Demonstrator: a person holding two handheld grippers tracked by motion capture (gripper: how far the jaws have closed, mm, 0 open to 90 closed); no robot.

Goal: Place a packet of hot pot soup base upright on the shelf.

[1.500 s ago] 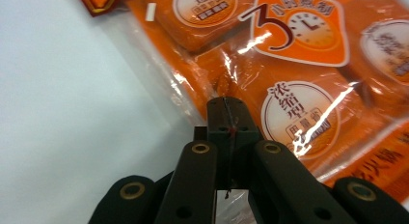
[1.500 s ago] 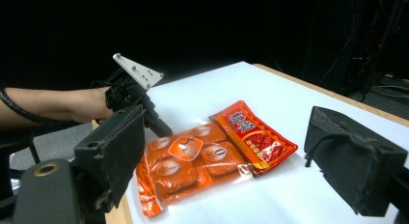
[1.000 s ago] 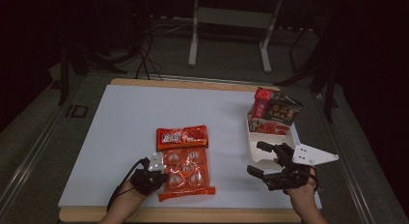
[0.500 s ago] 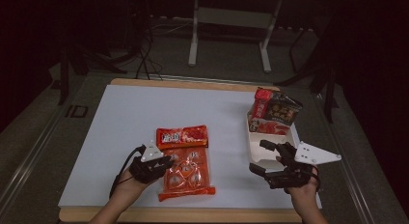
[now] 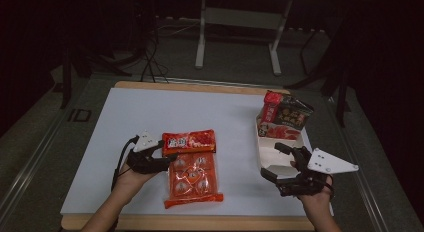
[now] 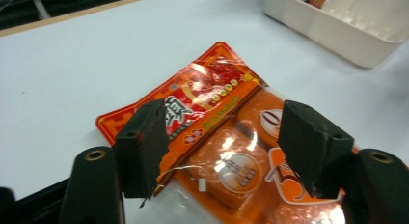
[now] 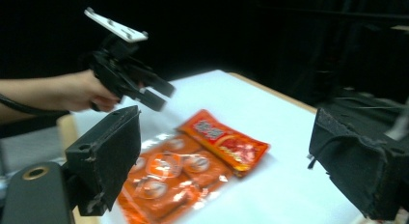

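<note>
A red-orange snack pack (image 5: 189,140) lies flat on the white table, overlapping the far end of a larger clear orange pack (image 5: 194,178) of several round pieces. My left gripper (image 5: 167,159) hovers at their left edge; its jaws have just been opening. In the left gripper view it (image 6: 226,147) is open, the packs (image 6: 217,118) lying below untouched. My right gripper (image 5: 275,161) stands open beside the white tray (image 5: 265,157); its jaws have just been opening a little, nothing between them. In the right gripper view (image 7: 231,161) the left gripper (image 7: 156,93) hangs over the packs (image 7: 193,161).
The white tray's far end holds a red pack (image 5: 272,108) and a dark pack (image 5: 294,114). The table's wooden front edge (image 5: 200,223) runs below both hands. Dark floor, cables and a metal stand (image 5: 240,17) lie beyond the table.
The left gripper has risen and shifted right over the packs' edge, and its jaws have gone from shut to open. The right gripper has stayed in place.
</note>
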